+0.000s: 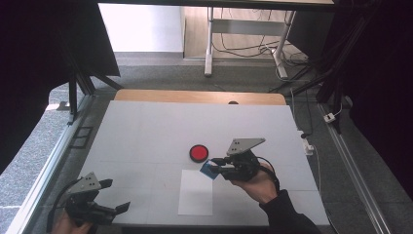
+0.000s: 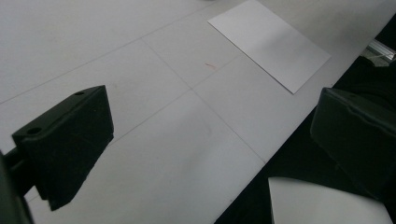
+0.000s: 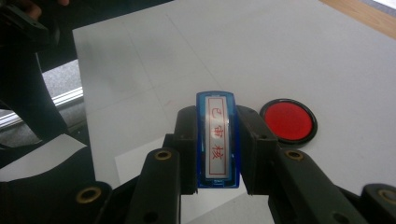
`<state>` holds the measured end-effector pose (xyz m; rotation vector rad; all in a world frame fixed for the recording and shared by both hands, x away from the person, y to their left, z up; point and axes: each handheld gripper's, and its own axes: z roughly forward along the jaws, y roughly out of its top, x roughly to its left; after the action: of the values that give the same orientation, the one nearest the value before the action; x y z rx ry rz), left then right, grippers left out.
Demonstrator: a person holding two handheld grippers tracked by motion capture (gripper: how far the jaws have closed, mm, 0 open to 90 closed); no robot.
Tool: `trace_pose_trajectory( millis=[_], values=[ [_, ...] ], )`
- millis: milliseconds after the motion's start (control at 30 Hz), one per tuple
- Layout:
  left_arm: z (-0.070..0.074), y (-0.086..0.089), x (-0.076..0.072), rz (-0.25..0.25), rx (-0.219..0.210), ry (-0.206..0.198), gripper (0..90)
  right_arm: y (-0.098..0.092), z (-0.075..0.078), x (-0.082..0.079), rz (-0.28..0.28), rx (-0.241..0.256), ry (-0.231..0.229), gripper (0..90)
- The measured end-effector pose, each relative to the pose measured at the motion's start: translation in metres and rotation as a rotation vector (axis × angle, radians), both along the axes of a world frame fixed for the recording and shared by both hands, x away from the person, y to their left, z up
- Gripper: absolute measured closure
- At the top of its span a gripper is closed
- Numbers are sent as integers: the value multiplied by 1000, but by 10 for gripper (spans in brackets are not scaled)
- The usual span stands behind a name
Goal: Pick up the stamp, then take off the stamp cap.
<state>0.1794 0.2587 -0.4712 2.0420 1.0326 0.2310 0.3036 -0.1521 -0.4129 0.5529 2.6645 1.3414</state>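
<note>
A blue stamp [image 3: 217,138] with a white label and red characters sits clamped between the jaws of my right gripper [image 3: 217,154]. In the high view that right gripper [image 1: 213,167] holds the blue stamp [image 1: 209,169] just above the top edge of a white paper sheet [image 1: 196,192]. A round red ink pad [image 1: 198,152] in a black case lies on the table just beyond it, and the ink pad [image 3: 288,121] is right of the jaws in the right gripper view. My left gripper [image 1: 119,208] rests open at the table's near left corner, nothing between its jaws.
The white table [image 1: 146,131] has a wooden strip along its far edge. The paper sheet [image 2: 270,43] lies ahead of the left gripper near the table's front edge. A metal rail [image 1: 44,170] runs along the left side, and cables and desk legs lie on the floor beyond.
</note>
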Motion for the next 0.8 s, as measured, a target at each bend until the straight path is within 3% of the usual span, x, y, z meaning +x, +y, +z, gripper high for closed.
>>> trace_pose_trajectory(
  millis=[367,467,800],
  values=[
    [1,-7,3,-32,-6,-10,0,6,1,-5,26,-1,2,714],
    [1,-10,6,-60,-14,-28,0,6,2,-6,29,2,1,714],
    [0,-33,21,-164,-50,-35,0,5,5,-7,47,10,6,714]
  ],
)
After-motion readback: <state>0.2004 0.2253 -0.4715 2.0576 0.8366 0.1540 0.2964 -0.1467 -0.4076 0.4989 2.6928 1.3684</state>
